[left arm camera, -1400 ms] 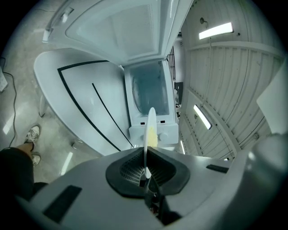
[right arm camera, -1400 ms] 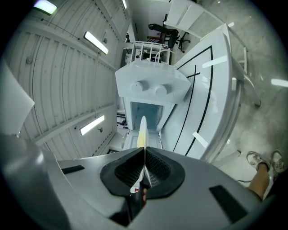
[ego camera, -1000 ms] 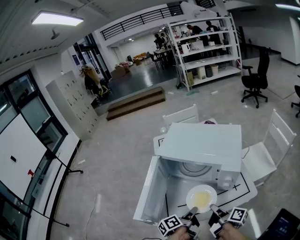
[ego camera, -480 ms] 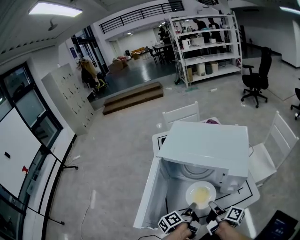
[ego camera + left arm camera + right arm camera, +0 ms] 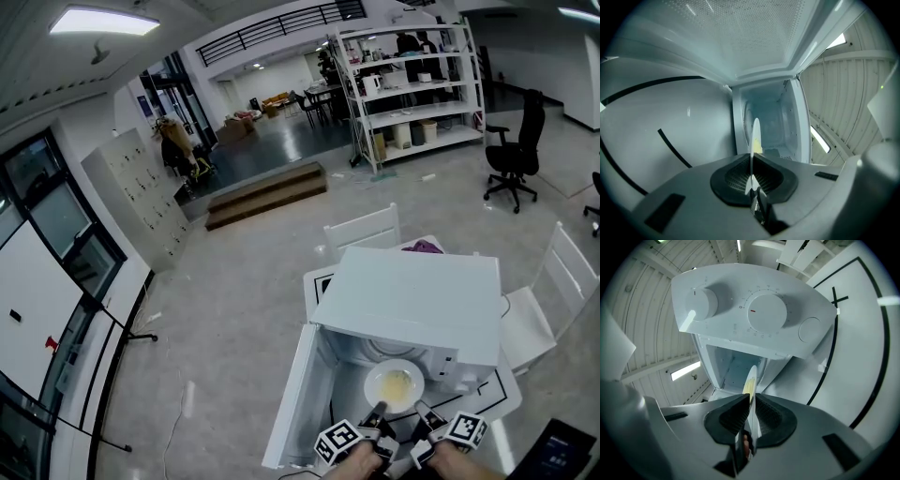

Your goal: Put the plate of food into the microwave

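The plate has moved forward over the last second. It was out over the worktop in front of the microwave, and now it lies level in the mouth of the cavity with the yellow food on top. We judge the insertion about half done: the plate has to go deeper and be set down, and we cannot tell whether it touches the cavity floor yet. We carry it by its near rim with both claws. The left claw is closed down on the thin rim, seen edge-on between its pads. The right claw pinches the rim the same way, just beside it. The door stands wide open at the left, out of the way.
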Demonstrator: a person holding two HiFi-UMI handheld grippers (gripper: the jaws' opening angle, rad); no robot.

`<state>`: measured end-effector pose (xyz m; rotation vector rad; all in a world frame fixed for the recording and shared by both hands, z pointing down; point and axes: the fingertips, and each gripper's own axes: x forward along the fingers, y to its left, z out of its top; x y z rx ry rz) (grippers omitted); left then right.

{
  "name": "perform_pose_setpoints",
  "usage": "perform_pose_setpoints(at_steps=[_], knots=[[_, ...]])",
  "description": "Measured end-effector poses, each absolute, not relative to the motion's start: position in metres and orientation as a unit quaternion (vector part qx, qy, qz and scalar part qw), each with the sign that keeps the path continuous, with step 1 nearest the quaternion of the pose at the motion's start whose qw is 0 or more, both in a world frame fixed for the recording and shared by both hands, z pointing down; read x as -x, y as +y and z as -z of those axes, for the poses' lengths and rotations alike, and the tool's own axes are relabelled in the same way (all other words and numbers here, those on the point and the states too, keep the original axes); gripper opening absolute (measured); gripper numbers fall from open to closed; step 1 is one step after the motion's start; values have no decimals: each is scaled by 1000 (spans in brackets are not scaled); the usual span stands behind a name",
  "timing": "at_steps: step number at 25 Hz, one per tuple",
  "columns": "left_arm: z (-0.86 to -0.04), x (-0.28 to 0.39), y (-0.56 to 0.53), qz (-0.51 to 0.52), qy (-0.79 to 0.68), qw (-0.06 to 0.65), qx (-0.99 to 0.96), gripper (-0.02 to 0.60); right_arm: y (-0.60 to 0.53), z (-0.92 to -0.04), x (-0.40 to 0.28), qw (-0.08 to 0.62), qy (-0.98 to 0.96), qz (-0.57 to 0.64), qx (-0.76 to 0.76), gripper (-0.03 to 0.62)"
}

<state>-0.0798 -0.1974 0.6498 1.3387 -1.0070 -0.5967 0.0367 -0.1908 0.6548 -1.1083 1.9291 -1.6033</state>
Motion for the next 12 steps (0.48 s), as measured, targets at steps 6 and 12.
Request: perform_pose_setpoints(at_steps=[6,12], knots=[[-653,82,-220,282,-452,627,-568,15,-188,-657,-41,192,686,589,382,14],[-664,79,-242,291,-461,629,-554,15,-187,-663,-46,156,693,587,388,14]])
